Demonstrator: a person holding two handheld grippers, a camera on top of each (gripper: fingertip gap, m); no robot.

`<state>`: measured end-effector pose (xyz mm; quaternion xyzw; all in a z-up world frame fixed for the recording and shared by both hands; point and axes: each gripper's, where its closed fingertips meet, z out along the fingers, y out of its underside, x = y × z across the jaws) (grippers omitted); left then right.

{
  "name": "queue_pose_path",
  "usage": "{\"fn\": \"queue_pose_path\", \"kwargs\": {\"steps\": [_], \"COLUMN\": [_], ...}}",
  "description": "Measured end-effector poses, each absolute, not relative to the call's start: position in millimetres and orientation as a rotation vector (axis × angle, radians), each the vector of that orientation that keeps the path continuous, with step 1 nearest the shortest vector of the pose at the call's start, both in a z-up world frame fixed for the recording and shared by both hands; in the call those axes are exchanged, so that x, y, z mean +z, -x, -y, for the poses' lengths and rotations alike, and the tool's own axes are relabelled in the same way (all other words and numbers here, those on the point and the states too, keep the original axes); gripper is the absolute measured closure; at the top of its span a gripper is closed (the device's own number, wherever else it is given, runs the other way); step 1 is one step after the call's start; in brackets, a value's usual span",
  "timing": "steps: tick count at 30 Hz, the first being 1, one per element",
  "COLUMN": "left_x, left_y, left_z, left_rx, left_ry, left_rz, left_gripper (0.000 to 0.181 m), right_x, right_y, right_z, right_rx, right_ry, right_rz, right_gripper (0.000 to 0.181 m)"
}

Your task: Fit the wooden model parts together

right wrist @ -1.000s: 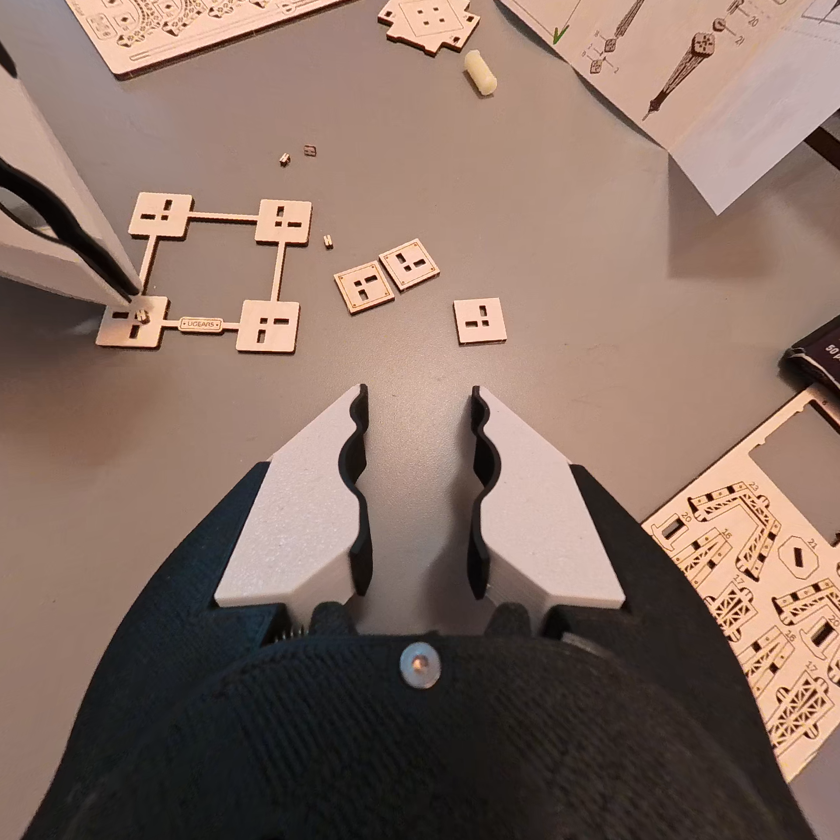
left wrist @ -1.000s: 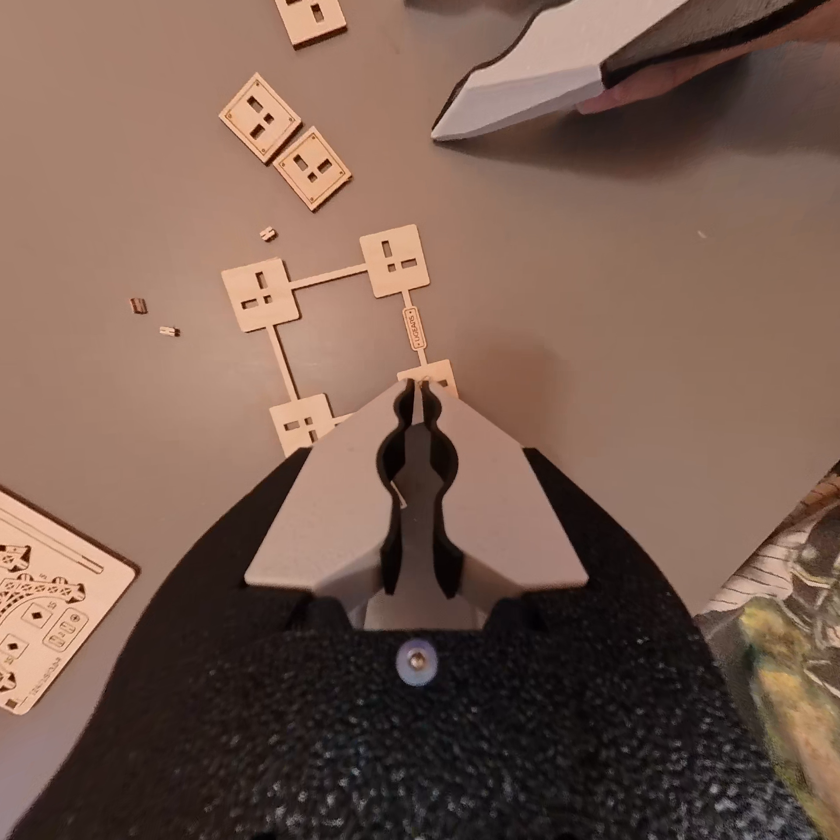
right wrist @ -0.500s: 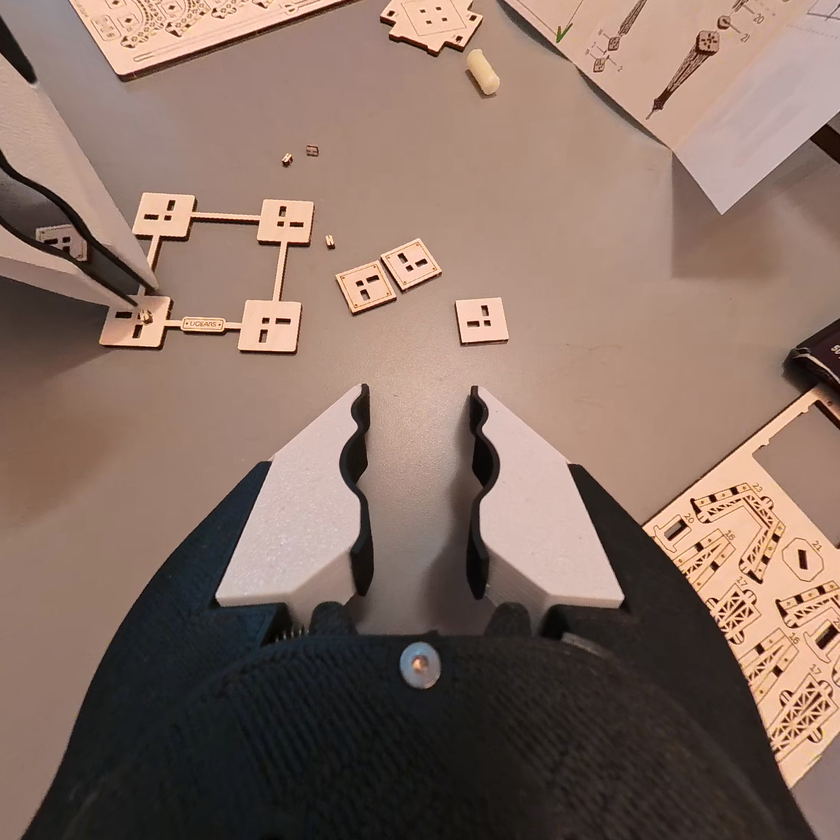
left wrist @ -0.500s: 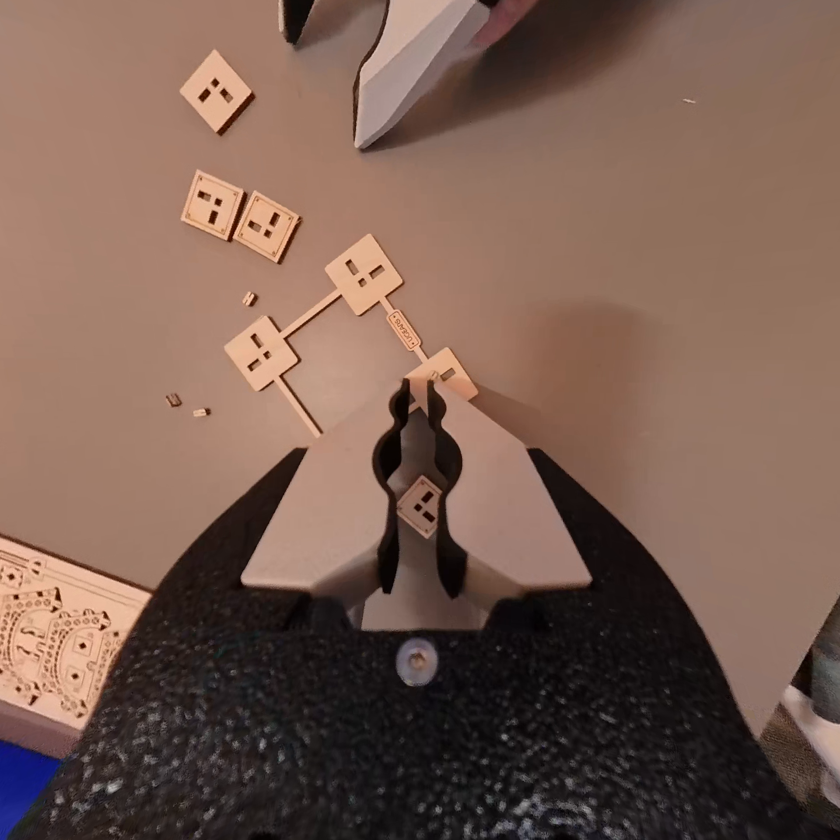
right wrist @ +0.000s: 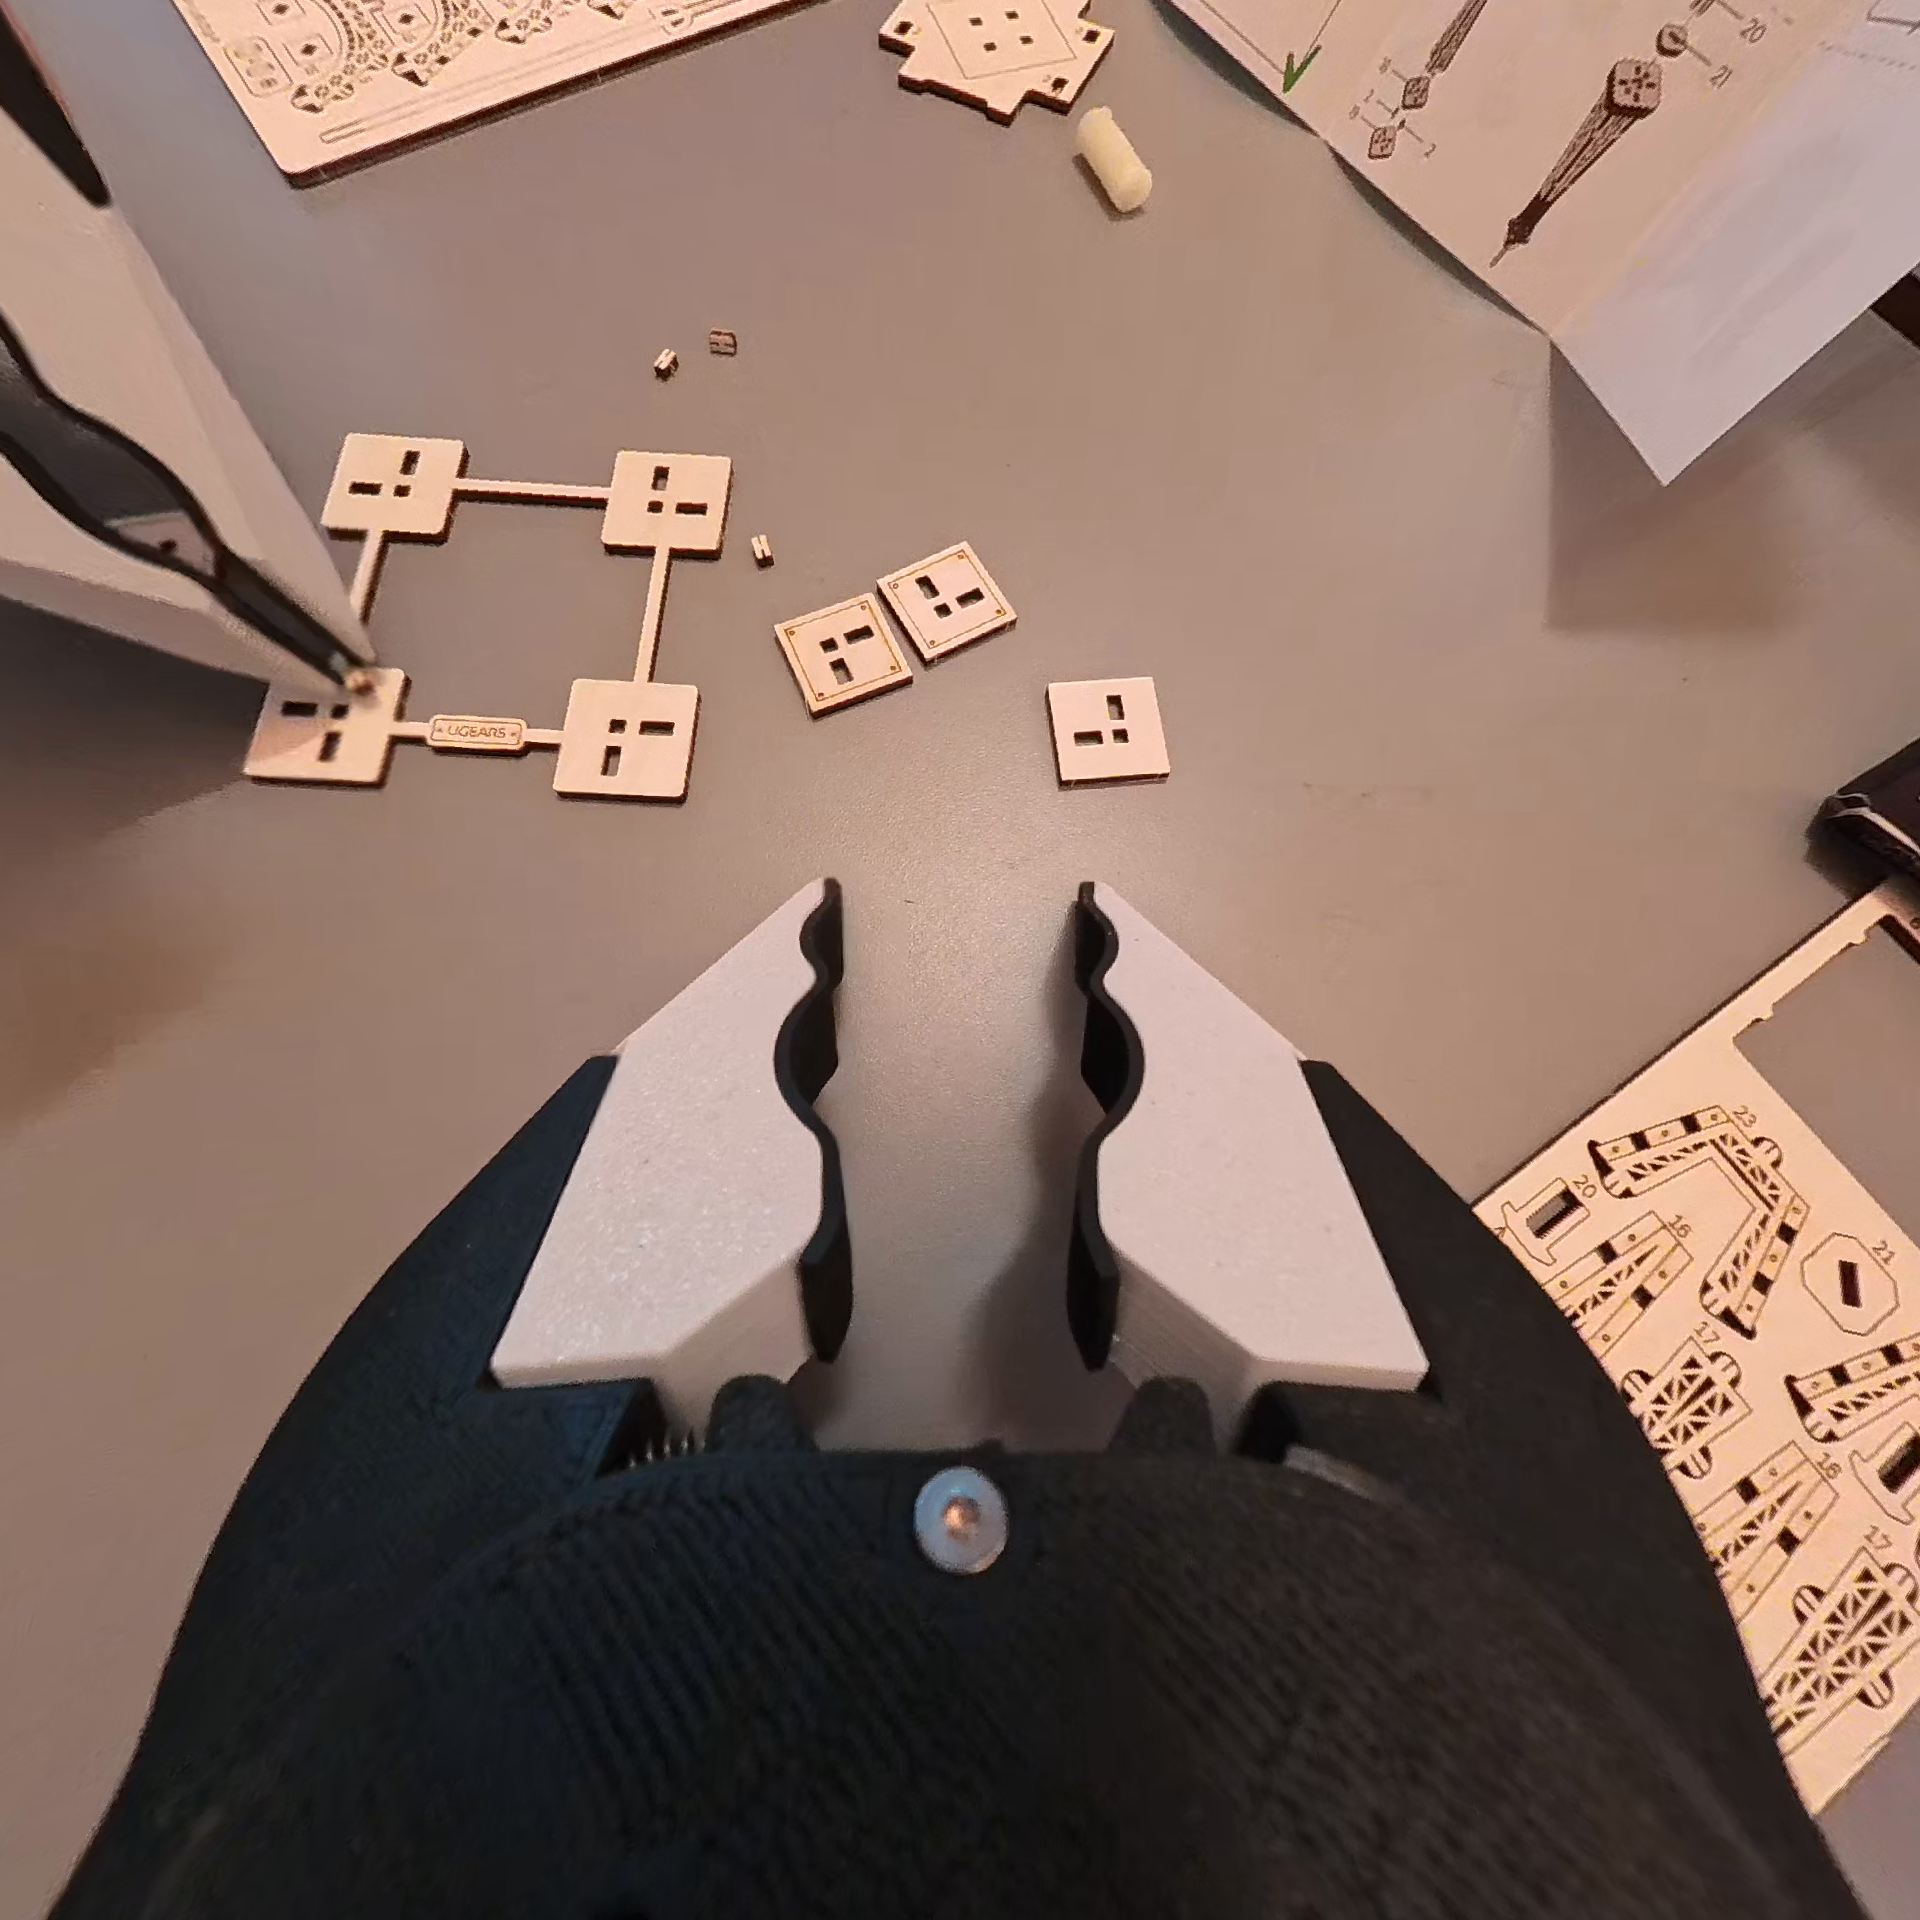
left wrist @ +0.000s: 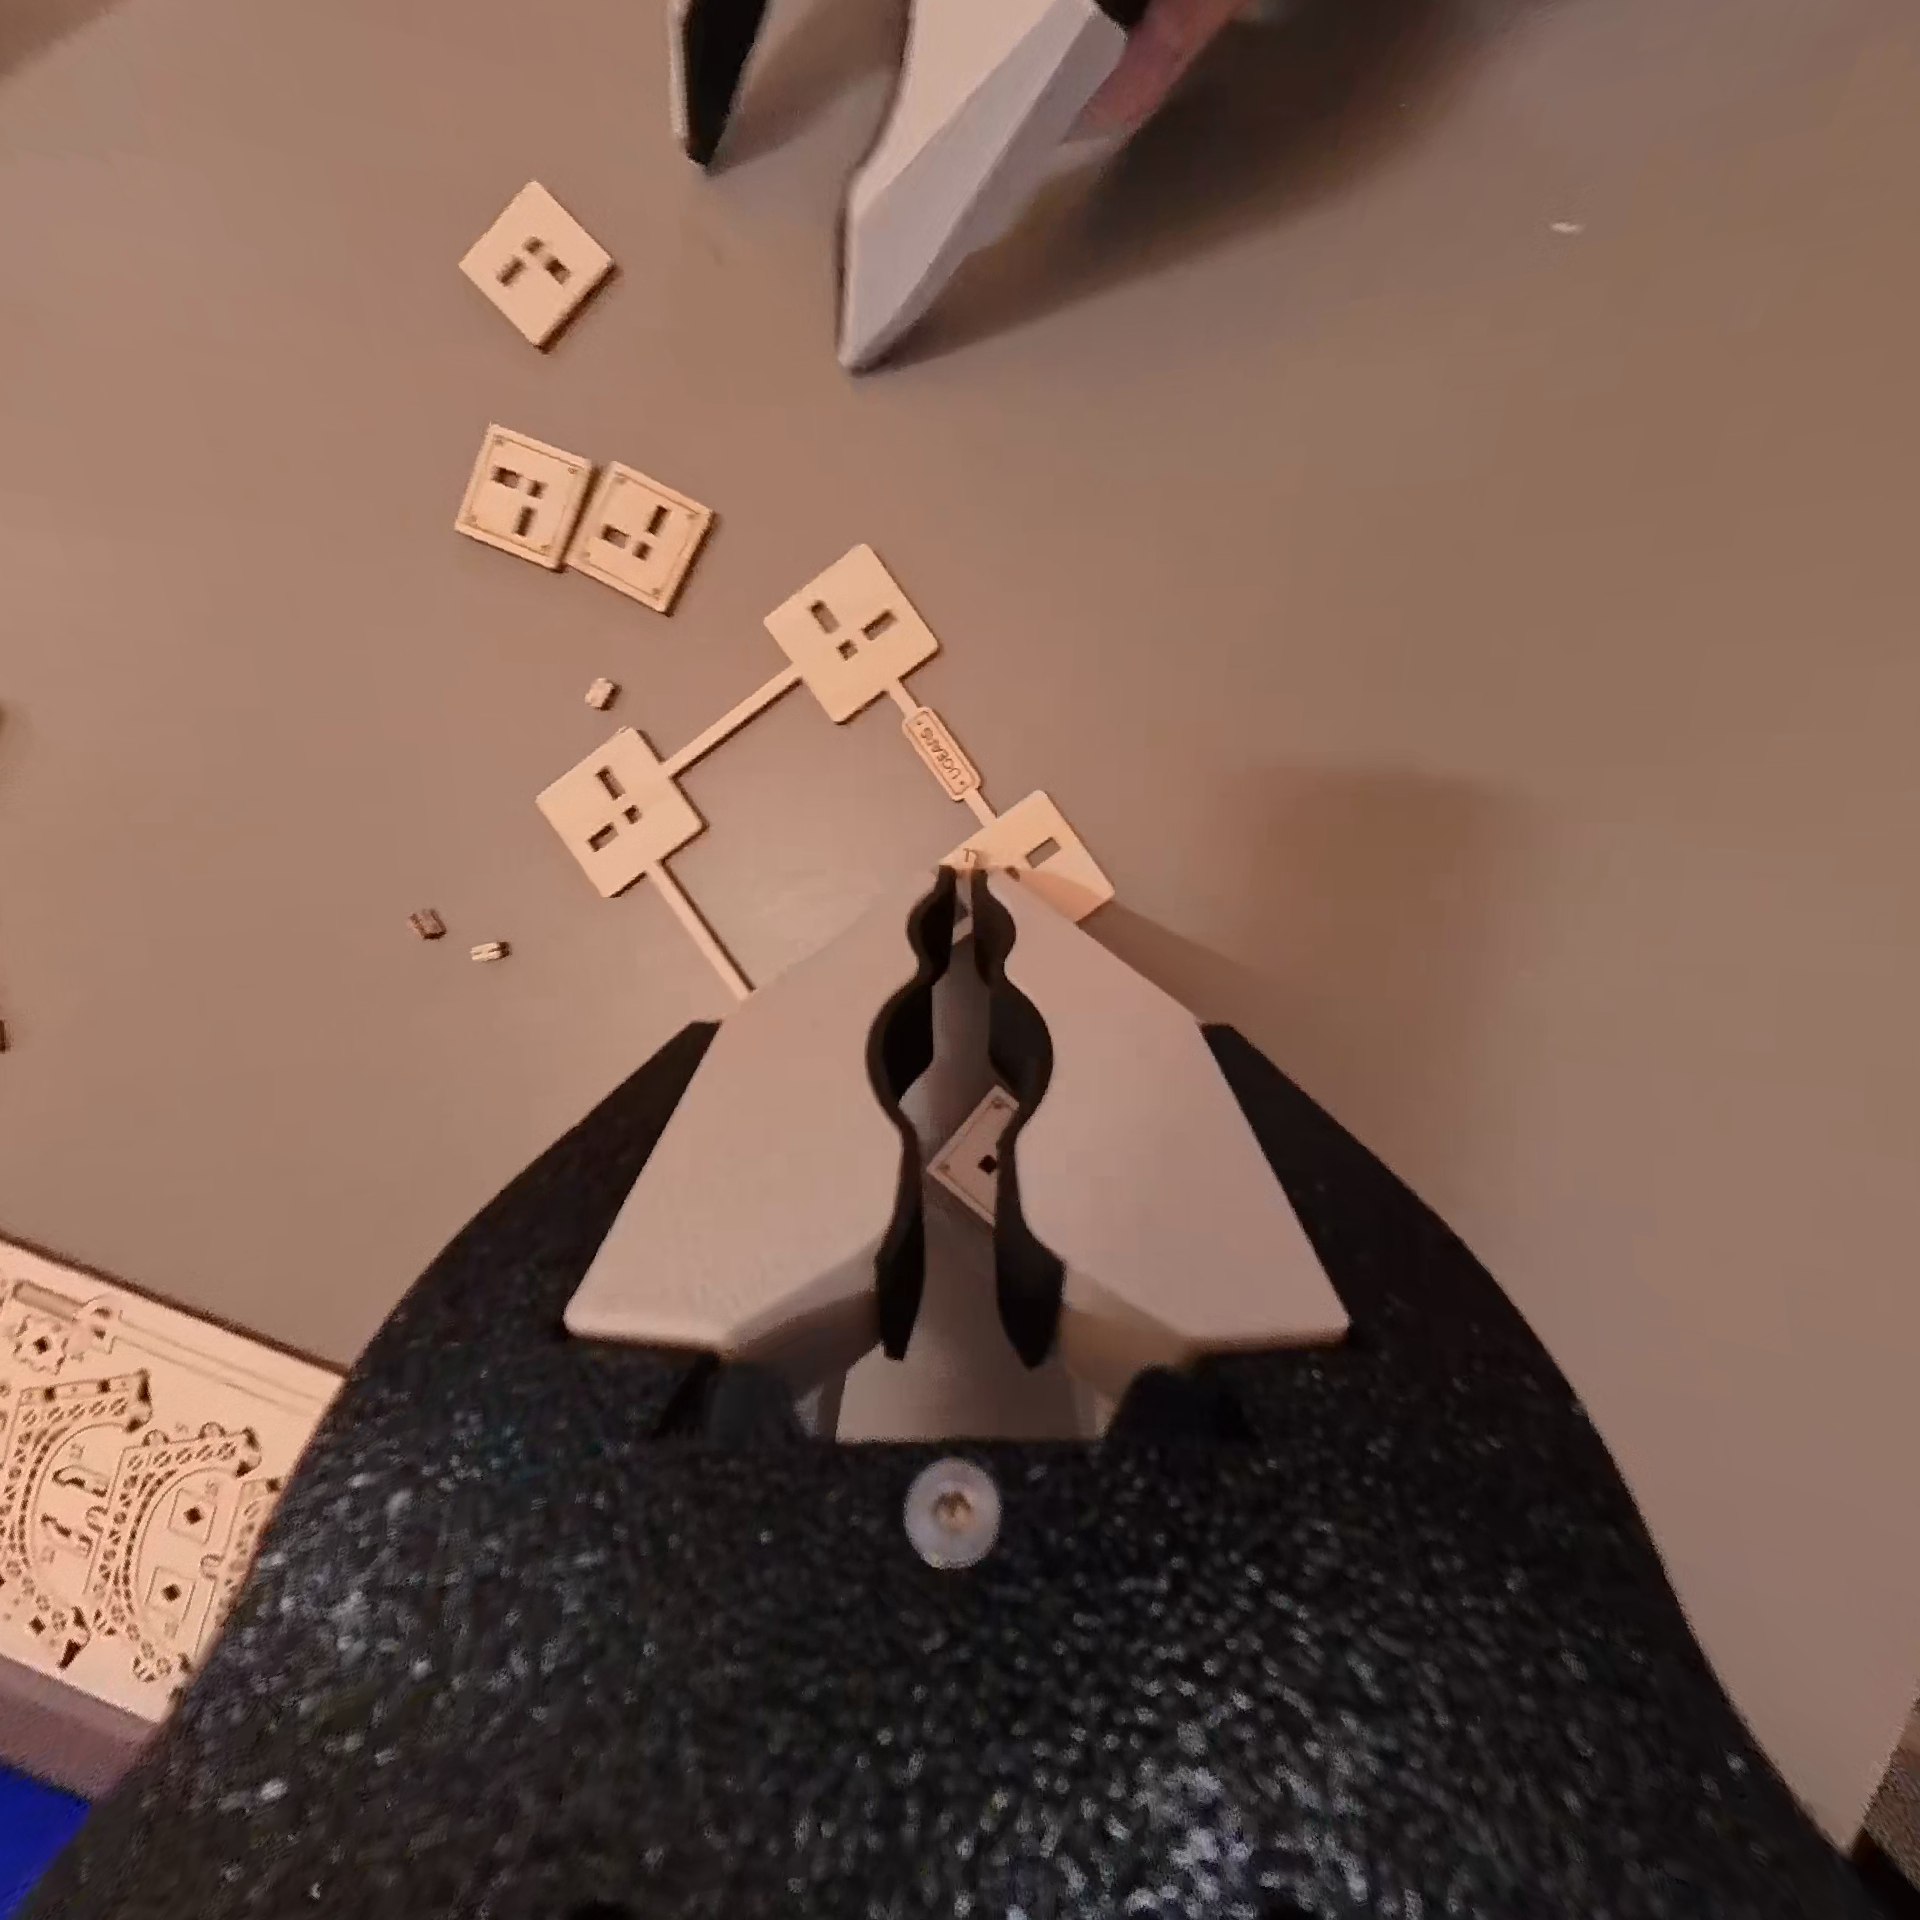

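Note:
A flat wooden frame of four slotted squares joined by thin bars lies on the grey table; it also shows in the left wrist view. My left gripper is shut on a tiny wooden peg and holds it down on the frame's corner square. In the right wrist view the left gripper touches the near-left square. My right gripper is open and empty, above bare table near the frame. Three loose slotted squares lie to the frame's right.
Tiny loose pegs lie by the frame. Wooden part sheets lie at the far left and near right. An instruction sheet, a white cylinder and a cross-shaped wooden piece lie at the back. Left tips and right tips are each some 20 cm from the white cylinder.
My left gripper has swung around its tip, which stays on the frame's corner square; the frame now looks turned in its view. The right gripper has not moved.

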<state>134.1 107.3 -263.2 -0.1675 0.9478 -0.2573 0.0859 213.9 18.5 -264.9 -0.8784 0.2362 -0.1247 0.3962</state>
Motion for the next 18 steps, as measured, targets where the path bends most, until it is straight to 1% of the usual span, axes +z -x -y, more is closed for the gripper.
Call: {"fn": "queue_pose_path", "kwargs": {"steps": [3,6,10,13,16,18], "left_x": [-251.9,-234.0,-204.6,-190.3,-182.3,-178.7], "left_y": [-146.0,-162.4,-177.4,-179.7,-183.0,-182.2], "left_z": [-107.8,-101.3,-87.6,-80.4,-77.9,-76.2], "left_rx": [-0.847,-0.930,-0.990,-0.899,-0.778,-0.744], "left_ry": [0.490,0.290,0.040,-0.150,-0.240,-0.269], "left_rz": [-2.715,-2.496,-2.165,-1.970,-1.816,-1.760], "left_gripper": [0.181,0.181,0.181,0.181,0.181,0.181], "right_x": [-259.4,-233.4,-181.1,-165.5,-160.7,-164.6], "right_y": [-212.9,-205.8,-182.5,-173.9,-172.9,-174.5], "right_z": [-19.6,-29.7,-52.4,-60.5,-62.1,-62.0], "right_rx": [-0.297,-0.205,0.111,0.261,0.314,0.300], "right_ry": [2.195,2.050,1.701,1.559,1.496,1.514], "right_rz": [-0.585,-0.555,-0.521,-0.514,-0.522,-0.525], "right_gripper": [0.136,0.135,0.146,0.154,0.157,0.156]}}
